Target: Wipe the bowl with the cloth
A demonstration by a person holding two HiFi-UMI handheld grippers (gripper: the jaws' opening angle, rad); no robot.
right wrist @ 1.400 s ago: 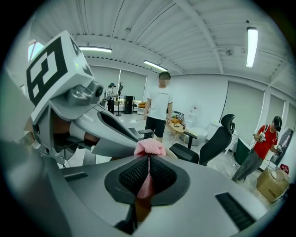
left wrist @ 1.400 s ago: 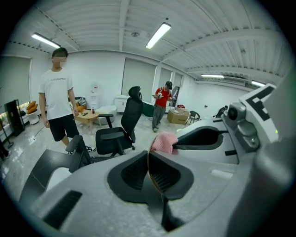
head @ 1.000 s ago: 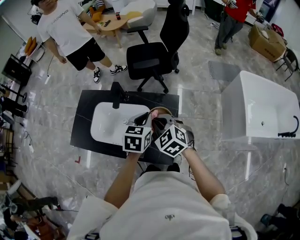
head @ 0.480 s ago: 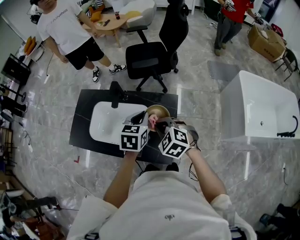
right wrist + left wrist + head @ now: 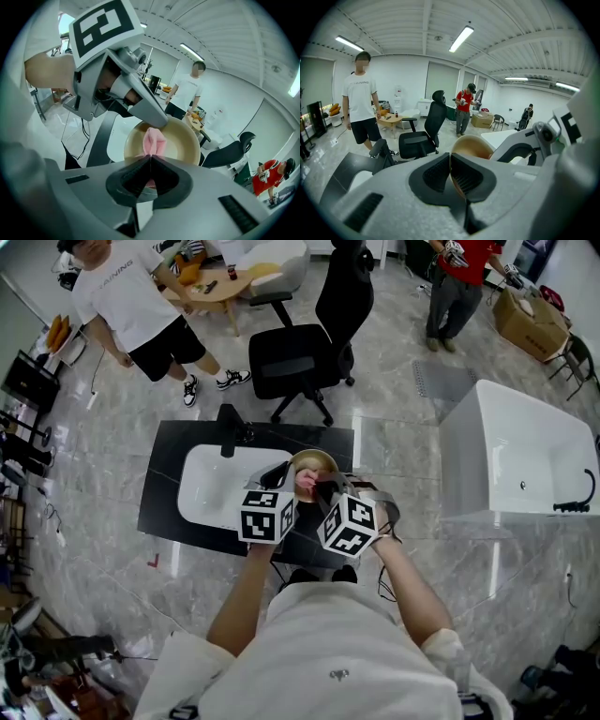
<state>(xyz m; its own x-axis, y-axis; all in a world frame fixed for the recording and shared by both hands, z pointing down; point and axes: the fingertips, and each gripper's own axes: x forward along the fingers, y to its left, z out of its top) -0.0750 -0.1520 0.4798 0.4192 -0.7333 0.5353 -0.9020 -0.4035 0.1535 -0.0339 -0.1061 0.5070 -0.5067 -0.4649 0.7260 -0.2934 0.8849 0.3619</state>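
A tan bowl [image 5: 317, 463] is held tilted above the black counter, just right of the sink. My left gripper [image 5: 285, 474] is shut on the bowl's rim; in the left gripper view the bowl [image 5: 474, 146] stands edge-on between the closed jaws of my left gripper [image 5: 451, 169]. My right gripper [image 5: 320, 489] is shut on a folded pink cloth [image 5: 305, 482]. In the right gripper view the cloth [image 5: 153, 140] lies against the inside of the bowl [image 5: 180, 143], just beyond my right gripper [image 5: 150, 162]. My left gripper [image 5: 151, 116] clamps the bowl's rim above the cloth.
The black counter [image 5: 161, 495] holds a white sink [image 5: 211, 488] with a black faucet [image 5: 230, 430]. A black office chair [image 5: 305, 343] stands behind it, and a white bathtub [image 5: 516, 456] is to the right. A person in a white shirt [image 5: 131, 306] stands at the far left.
My right gripper has rolled and shifted slightly with the cloth, so more of the bowl's inside and the pink cloth now show. The left gripper and bowl have kept still.
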